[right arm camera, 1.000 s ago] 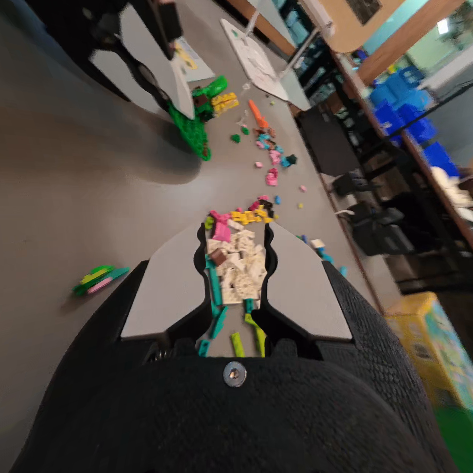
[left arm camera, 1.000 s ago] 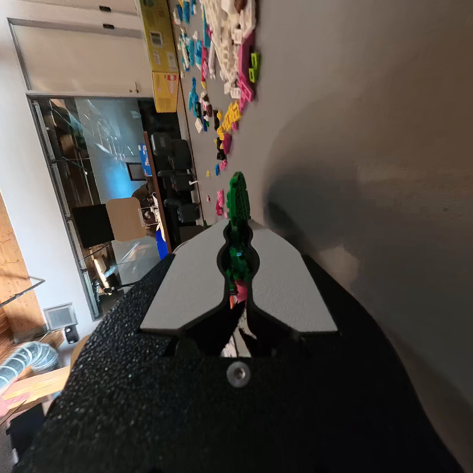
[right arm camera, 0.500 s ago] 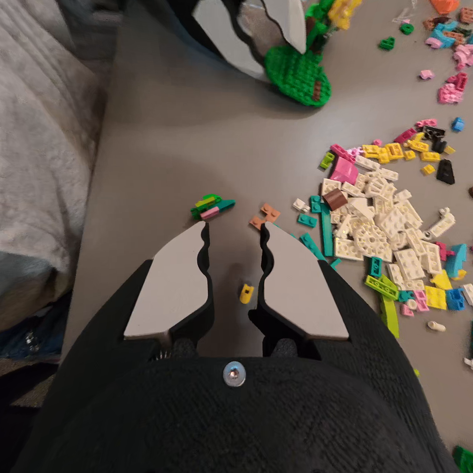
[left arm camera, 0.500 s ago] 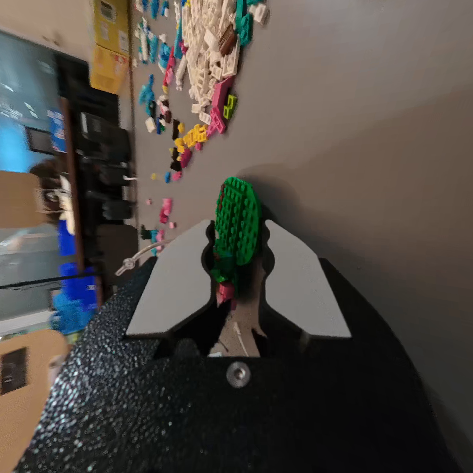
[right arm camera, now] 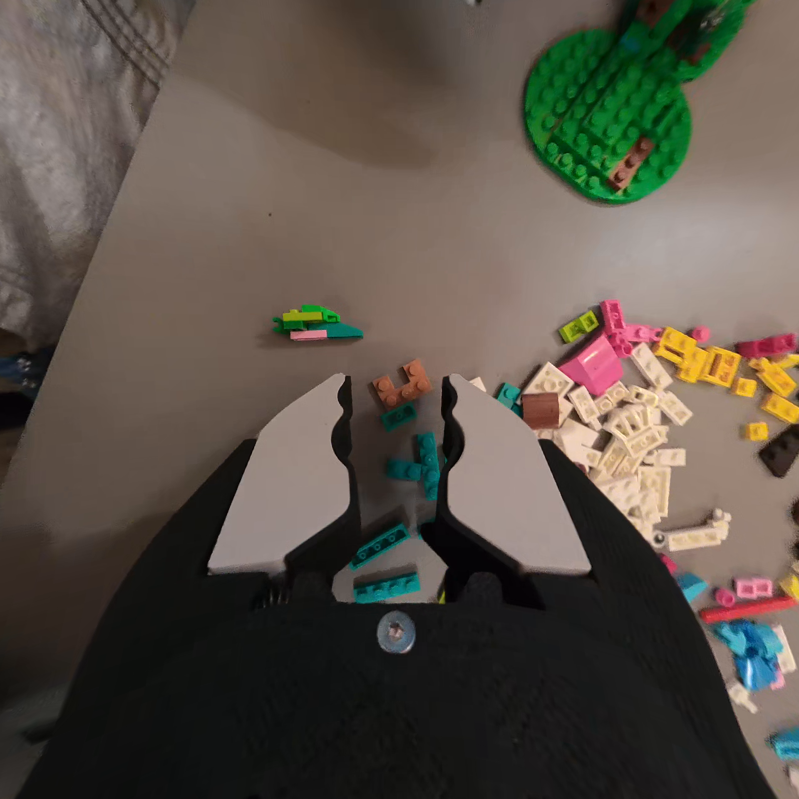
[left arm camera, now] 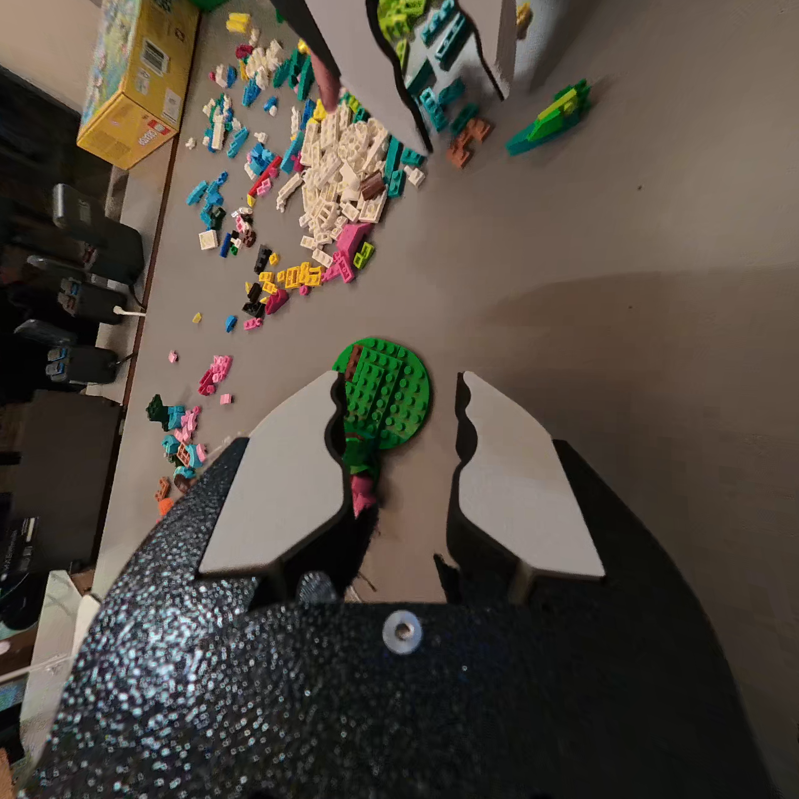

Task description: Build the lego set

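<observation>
My left gripper (left arm camera: 397,380) is open. A round green studded plate (left arm camera: 391,397) with a small green and pink build on it lies on the grey table (left arm camera: 605,259) between the fingers. It sits close to the left finger (left arm camera: 294,454) and clear of the right one. The plate also shows at the top right of the right wrist view (right arm camera: 605,116). My right gripper (right arm camera: 397,382) is open and holds nothing. It hovers over an orange-brown brick (right arm camera: 402,385) and several loose teal bricks (right arm camera: 426,465). The right gripper also shows at the top of the left wrist view (left arm camera: 432,65).
A small green, teal and pink assembly (right arm camera: 318,326) lies alone to the left. A pile of white bricks (right arm camera: 622,436) with pink and yellow ones (right arm camera: 709,363) lies to the right. A yellow box (left arm camera: 134,86) stands at the far table edge. Grey cloth (right arm camera: 65,129) borders the table's left side.
My left gripper was shut on the green build a second ago; it lowered it, opened, and the build now lies on the table. My right gripper swung over to the teal and orange-brown bricks.
</observation>
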`<action>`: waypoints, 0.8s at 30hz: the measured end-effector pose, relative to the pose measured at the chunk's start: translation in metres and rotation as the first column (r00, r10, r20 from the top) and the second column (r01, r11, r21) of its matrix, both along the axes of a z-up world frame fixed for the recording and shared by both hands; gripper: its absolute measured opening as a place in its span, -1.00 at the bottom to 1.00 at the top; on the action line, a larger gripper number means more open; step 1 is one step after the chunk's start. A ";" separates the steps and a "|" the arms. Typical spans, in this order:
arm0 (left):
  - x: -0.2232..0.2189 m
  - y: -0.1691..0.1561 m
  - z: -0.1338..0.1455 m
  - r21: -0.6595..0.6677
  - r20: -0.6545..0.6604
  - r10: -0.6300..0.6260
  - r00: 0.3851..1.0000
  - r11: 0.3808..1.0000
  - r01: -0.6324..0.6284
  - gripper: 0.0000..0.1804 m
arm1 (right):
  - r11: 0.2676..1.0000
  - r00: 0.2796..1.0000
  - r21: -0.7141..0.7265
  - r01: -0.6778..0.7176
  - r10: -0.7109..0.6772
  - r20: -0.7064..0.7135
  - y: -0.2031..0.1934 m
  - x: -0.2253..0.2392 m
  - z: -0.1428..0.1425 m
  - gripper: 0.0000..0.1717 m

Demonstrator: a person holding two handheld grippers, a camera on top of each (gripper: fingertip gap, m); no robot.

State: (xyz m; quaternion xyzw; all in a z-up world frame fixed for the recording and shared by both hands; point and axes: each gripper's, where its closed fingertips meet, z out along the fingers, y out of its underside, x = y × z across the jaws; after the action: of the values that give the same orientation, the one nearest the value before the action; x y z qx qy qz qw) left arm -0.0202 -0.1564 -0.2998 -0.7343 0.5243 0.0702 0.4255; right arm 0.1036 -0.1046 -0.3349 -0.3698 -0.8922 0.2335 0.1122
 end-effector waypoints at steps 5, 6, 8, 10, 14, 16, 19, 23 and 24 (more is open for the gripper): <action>-0.013 -0.014 0.010 0.035 0.063 0.042 0.997 0.998 -0.044 -0.48 | 0.998 0.993 -0.025 -0.059 0.061 0.100 0.001 0.001 -0.009 -0.57; -0.017 -0.015 0.012 0.045 0.078 0.055 0.995 0.997 -0.059 -0.48 | 0.998 0.992 -0.020 -0.060 0.062 0.112 0.002 0.001 -0.011 -0.58; -0.025 -0.017 0.014 0.063 0.105 0.078 0.991 0.994 -0.084 -0.48 | 0.998 0.991 -0.006 -0.056 0.056 0.119 0.004 0.000 -0.012 -0.71; -0.033 -0.017 0.015 0.081 0.126 0.099 0.987 0.991 -0.110 -0.49 | 1.000 0.992 -0.002 -0.031 0.031 0.126 0.005 -0.001 -0.012 -0.71; -0.043 -0.015 0.016 0.119 0.197 0.116 0.974 0.983 -0.141 -0.49 | 0.991 0.991 0.038 0.129 -0.128 -0.036 0.014 -0.034 0.007 -0.81; -0.042 -0.015 0.024 0.198 0.264 0.063 0.962 0.973 -0.118 -0.51 | 0.965 0.953 0.016 0.262 -0.256 -0.164 0.019 -0.065 0.027 -0.87; -0.042 -0.018 0.035 0.277 0.373 -0.013 0.928 0.956 -0.098 -0.54 | 0.956 0.932 -0.078 0.284 -0.294 -0.212 0.004 -0.088 0.045 -0.96; -0.047 -0.022 0.043 0.344 0.448 -0.038 0.893 0.930 -0.132 -0.55 | 0.955 0.945 -0.049 0.293 -0.297 -0.139 0.009 -0.075 0.042 -0.83; -0.047 -0.023 0.045 0.367 0.461 -0.050 0.886 0.920 -0.139 -0.56 | 0.942 0.938 -0.060 0.330 -0.334 -0.090 0.012 -0.067 0.040 -0.79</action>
State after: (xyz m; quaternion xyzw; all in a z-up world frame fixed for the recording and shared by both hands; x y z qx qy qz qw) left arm -0.0668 -0.1798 -0.2545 -0.6425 0.3659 0.0063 0.6733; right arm 0.0362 -0.0928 -0.2949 -0.5054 -0.8050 0.2487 0.1861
